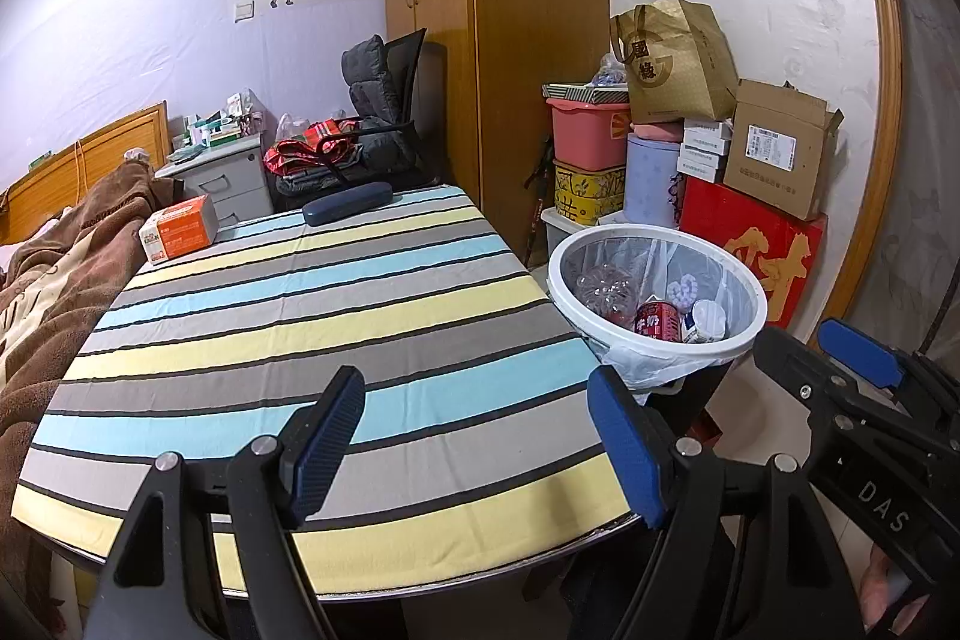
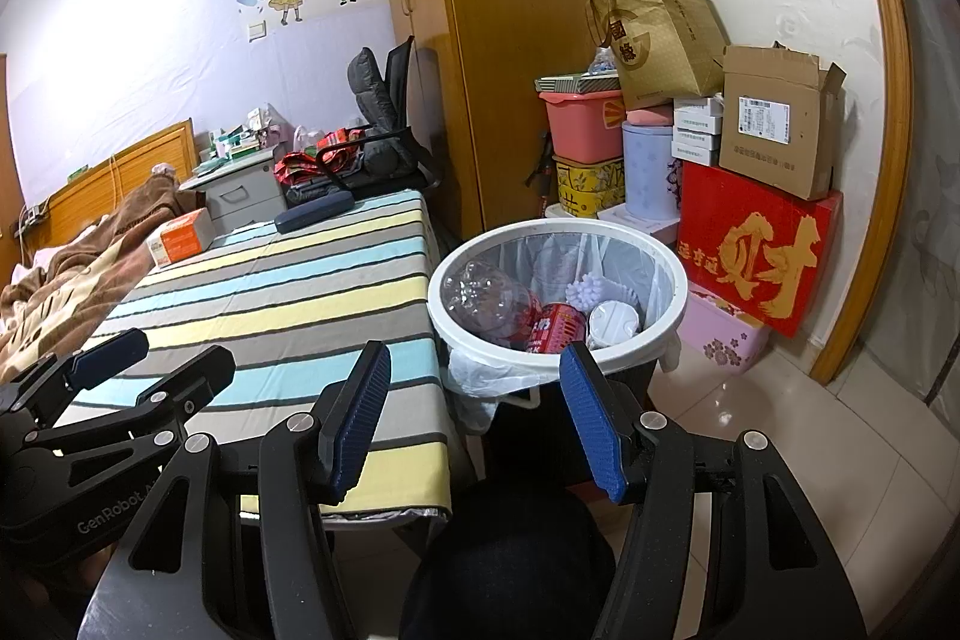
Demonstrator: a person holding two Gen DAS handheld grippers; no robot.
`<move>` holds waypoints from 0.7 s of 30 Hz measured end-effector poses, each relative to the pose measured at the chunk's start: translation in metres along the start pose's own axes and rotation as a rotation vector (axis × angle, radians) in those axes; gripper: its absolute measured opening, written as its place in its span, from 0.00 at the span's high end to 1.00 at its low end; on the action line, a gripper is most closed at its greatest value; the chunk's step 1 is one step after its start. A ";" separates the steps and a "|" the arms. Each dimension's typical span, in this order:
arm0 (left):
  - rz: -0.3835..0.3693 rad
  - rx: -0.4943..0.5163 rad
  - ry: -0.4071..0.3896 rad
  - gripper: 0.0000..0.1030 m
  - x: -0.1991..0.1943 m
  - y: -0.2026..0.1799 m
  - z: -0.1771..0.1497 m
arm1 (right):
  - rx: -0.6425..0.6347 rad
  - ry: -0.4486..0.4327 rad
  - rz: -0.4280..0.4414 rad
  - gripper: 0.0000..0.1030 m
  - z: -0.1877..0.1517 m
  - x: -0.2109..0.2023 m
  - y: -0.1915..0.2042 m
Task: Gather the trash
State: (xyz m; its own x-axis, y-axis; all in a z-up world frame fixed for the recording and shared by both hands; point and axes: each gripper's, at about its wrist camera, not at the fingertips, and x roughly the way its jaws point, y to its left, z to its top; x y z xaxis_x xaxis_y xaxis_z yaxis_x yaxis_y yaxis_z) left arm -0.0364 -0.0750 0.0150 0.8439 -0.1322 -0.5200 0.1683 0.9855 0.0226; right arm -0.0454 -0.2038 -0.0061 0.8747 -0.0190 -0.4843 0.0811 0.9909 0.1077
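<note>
Both tools are held low over the near end of the striped table [image 1: 312, 316], and neither has anything in it. The left gripper [image 1: 477, 445] hangs with its blue pads spread wide above the cloth; the trash bin [image 1: 657, 346] stands off the table's corner at about one o'clock from it. The right gripper [image 2: 474, 415] is likewise spread apart and empty, with the bin [image 2: 558, 358] close ahead at twelve o'clock, its white rim just beyond the pads. Inside the lined bin lie a crushed clear bottle [image 2: 489, 295], a red can [image 2: 555, 328] and a white lidded tub [image 2: 612, 322]. At the table's far end, around eleven o'clock, rest an orange box [image 1: 180, 235] and a dark blue case [image 1: 347, 202].
</note>
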 end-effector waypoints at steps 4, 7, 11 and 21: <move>0.000 -0.001 0.002 0.24 0.001 0.000 0.000 | 0.000 0.000 -0.001 0.41 0.000 -0.001 0.001; 0.000 0.000 0.002 0.24 0.001 0.000 0.000 | 0.000 0.001 0.000 0.41 0.000 0.000 0.000; 0.000 -0.002 0.003 0.24 0.001 0.000 -0.001 | -0.002 0.001 0.000 0.41 0.001 0.000 0.001; 0.001 -0.005 0.005 0.24 -0.001 0.001 0.000 | -0.002 0.001 0.000 0.41 0.000 0.000 0.001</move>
State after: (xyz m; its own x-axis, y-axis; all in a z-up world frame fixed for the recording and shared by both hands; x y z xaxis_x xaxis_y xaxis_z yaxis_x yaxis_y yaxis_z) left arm -0.0370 -0.0741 0.0152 0.8417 -0.1308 -0.5239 0.1650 0.9861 0.0189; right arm -0.0452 -0.2026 -0.0055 0.8741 -0.0187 -0.4854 0.0803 0.9911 0.1062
